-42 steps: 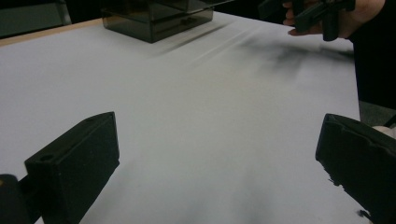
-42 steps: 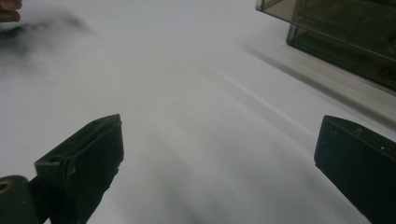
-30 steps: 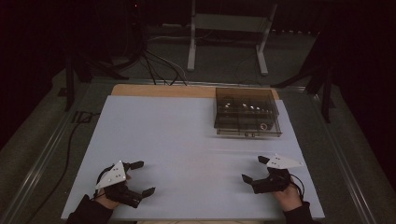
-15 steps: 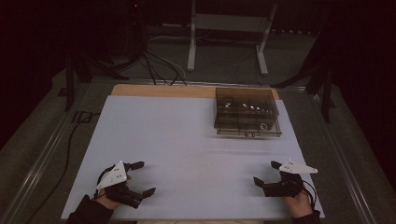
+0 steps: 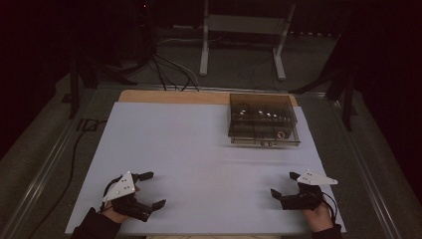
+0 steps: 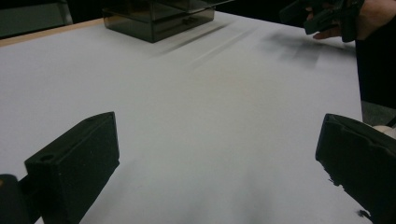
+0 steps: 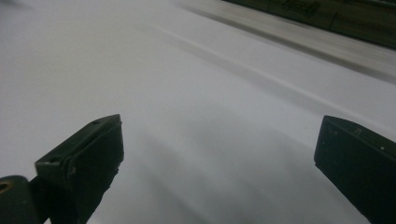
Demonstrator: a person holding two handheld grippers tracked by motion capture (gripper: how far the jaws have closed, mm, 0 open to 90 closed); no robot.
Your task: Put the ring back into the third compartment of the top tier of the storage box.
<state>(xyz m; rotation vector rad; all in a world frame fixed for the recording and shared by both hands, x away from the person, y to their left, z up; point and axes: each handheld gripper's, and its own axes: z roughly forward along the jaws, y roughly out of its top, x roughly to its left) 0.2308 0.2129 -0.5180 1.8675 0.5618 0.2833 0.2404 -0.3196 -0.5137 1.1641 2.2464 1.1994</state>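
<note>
Two tools rest low at the near edge of the white surface (image 5: 199,149) in the high view: the left tool (image 5: 151,189) at the near left corner and the right tool (image 5: 284,184) at the near right, each with jaws spread wide and nothing between them. A dark see-through box (image 5: 263,119) sits at the far right of the surface, well apart from both tools, with small pale items inside, too small to tell.

In the left gripper view, its two black jaws stand far apart over bare white surface; the box (image 6: 159,18) lies ahead at the far edge, and the right tool (image 6: 327,14) shows at the upper right.

In the right gripper view, its jaws are wide too, over blurred white surface, with the box (image 7: 327,16) at the top right.
</note>
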